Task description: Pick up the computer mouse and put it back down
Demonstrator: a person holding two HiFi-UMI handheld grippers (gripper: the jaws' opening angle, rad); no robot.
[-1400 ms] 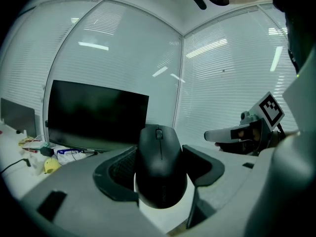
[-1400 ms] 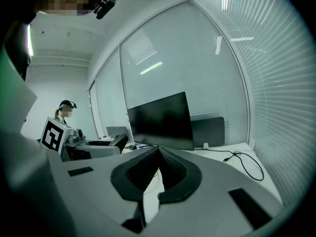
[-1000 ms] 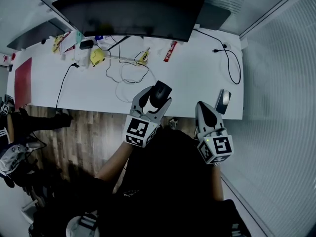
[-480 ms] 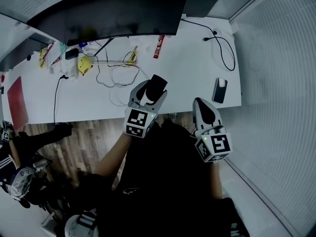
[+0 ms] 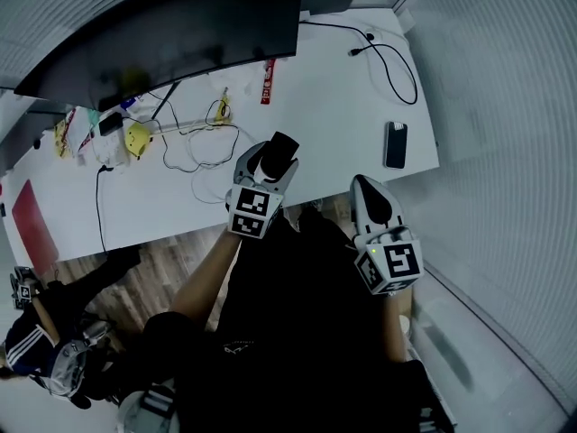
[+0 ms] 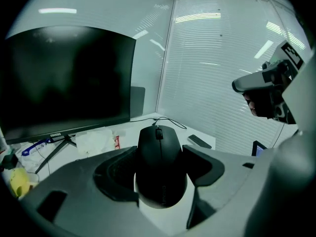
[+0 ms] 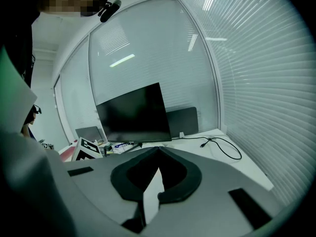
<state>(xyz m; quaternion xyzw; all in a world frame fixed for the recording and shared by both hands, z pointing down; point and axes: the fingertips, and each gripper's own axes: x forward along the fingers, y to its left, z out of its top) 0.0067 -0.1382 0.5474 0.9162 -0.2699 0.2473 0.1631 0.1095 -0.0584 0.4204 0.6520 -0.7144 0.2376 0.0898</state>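
Observation:
My left gripper (image 5: 272,159) is shut on the black computer mouse (image 5: 279,152), held above the front edge of the white desk (image 5: 334,106). The left gripper view has the mouse (image 6: 159,164) clamped between the two jaws of the left gripper (image 6: 159,174), its scroll wheel facing up. My right gripper (image 5: 371,198) hangs off the desk's front edge, over the person's lap, to the right of the left one. In the right gripper view the right gripper (image 7: 157,172) has its jaw tips touching, with nothing between them.
A large dark monitor (image 5: 171,39) stands at the back of the desk. A phone (image 5: 395,144) lies near the right front corner, a black cable (image 5: 383,57) behind it. White cables (image 5: 203,147), a yellow object (image 5: 135,138) and small clutter lie at the left. Wooden floor (image 5: 149,260) shows below.
The head view has swung so the desk sits tilted and further right. My left gripper with the mouse has stayed over the desk's front edge, slightly higher in frame. The right gripper has barely moved.

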